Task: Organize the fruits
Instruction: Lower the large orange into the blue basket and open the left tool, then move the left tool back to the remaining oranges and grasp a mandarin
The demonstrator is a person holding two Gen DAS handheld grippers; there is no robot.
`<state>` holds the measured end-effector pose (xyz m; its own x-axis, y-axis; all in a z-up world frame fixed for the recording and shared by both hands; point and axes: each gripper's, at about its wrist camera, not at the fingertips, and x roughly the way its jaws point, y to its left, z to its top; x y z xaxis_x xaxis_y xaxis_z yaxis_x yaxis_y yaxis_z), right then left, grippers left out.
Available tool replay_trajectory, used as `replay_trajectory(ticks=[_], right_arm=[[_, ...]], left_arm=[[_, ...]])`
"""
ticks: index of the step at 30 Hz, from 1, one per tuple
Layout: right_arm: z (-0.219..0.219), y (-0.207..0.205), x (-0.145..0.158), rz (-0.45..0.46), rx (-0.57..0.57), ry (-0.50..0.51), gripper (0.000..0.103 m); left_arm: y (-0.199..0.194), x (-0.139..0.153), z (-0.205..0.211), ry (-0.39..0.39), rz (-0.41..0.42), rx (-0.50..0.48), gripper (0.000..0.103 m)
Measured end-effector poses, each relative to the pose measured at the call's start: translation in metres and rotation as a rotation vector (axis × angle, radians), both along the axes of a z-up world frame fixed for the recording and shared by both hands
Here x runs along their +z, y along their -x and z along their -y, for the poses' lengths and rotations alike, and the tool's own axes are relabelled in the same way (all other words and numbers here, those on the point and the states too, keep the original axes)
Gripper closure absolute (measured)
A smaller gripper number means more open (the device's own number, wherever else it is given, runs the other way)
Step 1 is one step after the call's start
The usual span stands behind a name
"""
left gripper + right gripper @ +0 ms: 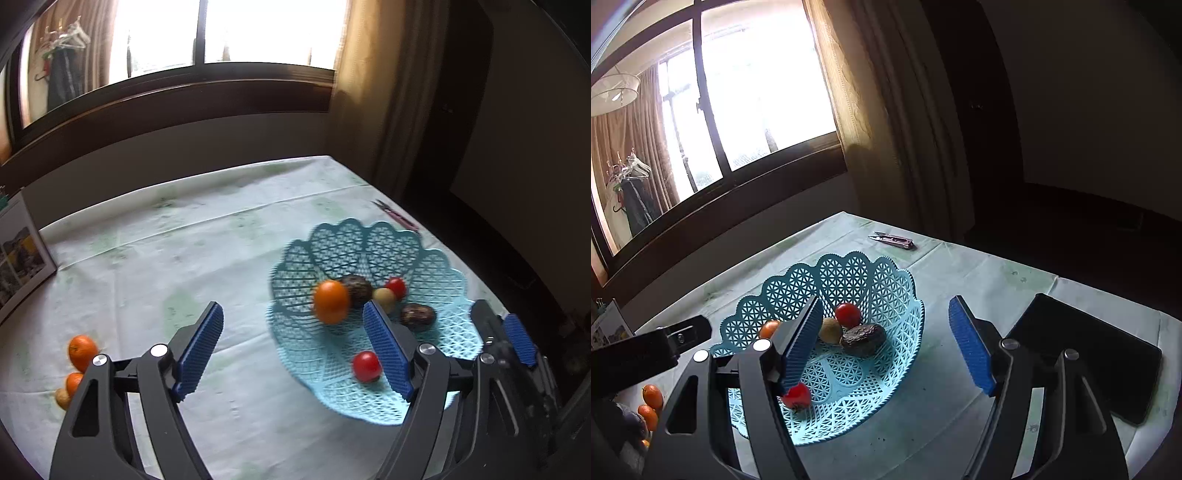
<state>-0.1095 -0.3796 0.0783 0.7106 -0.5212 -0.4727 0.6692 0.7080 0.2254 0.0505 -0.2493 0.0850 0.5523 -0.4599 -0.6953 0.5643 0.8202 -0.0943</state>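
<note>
We see a bright window (236,33) with tan curtains (864,122) behind the cloth-covered worktop (192,236); the wall (1089,92) alongside lies in shadow.

Left wrist view: orange (331,301) over the basket (436,266) is motion-blurred. Small yellowish fruit (62,398) at the desk edge is partly hidden behind the left tool's frame. Right wrist view: the left finger (803,341) covers part of the near tomato (798,396) and of an orange fruit (769,328). The booklet (609,326) is cut off at the frame edge.

tablecloth (192,236) left of basket (436,269): open | right: dark slab (1089,354) (flat) blocks
</note>
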Motion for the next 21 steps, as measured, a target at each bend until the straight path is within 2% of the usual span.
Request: replay_trajectory(ticks=[5,9,21], right_arm=[[-0.007,-0.003,0.000,0.008,0.043,0.015,0.023],[-0.014,-0.010,-0.001,0.000,0.101,0.023,0.023],[-0.041,-0.028,-0.006,-0.031,0.298,0.027,0.023]], left_arm=[[-0.005,0.001,-0.018,-0.023,0.020,0.068,0.024],[-0.006,0.002,-0.035,-0.040,0.049,0.115,0.020],[-0.016,0.008,-0.086,-0.016,0.039,0.221,0.019]])
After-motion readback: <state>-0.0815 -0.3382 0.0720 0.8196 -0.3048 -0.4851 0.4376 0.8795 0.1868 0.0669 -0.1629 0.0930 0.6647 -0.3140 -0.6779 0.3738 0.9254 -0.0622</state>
